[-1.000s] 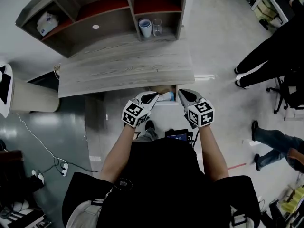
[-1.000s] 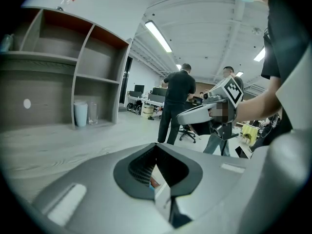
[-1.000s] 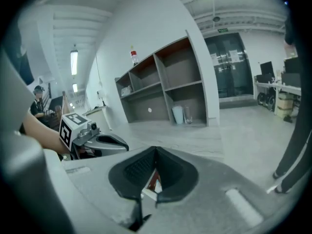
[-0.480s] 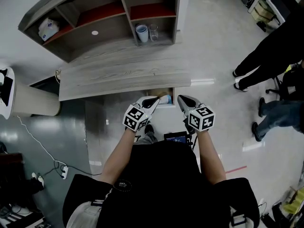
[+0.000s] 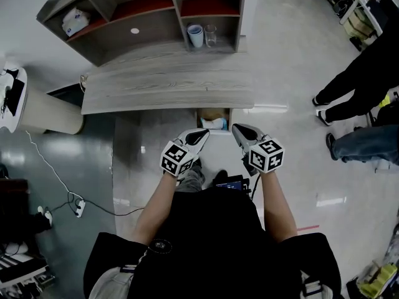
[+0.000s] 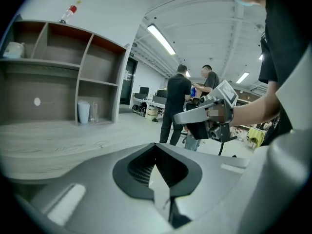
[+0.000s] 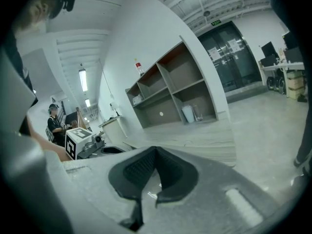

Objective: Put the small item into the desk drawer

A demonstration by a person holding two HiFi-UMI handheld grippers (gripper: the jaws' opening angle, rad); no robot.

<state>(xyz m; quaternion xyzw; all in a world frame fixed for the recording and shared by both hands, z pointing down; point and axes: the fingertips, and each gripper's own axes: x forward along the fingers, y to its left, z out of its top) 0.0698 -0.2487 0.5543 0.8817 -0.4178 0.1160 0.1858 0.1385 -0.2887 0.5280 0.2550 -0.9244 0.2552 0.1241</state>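
Grey wood desk [image 5: 168, 86] is filling the upper middle of the head view. Its drawer [image 5: 202, 112] is standing open just below the edge, and the small item [image 5: 215, 124], pale blue, is apparently lying inside. I am holding my left gripper [image 5: 201, 134] and right gripper [image 5: 238, 129] just below, both pinched closed on nothing. Pushing the drawer with closed tips is risking a slip off its front, or the item catching under the desk edge.
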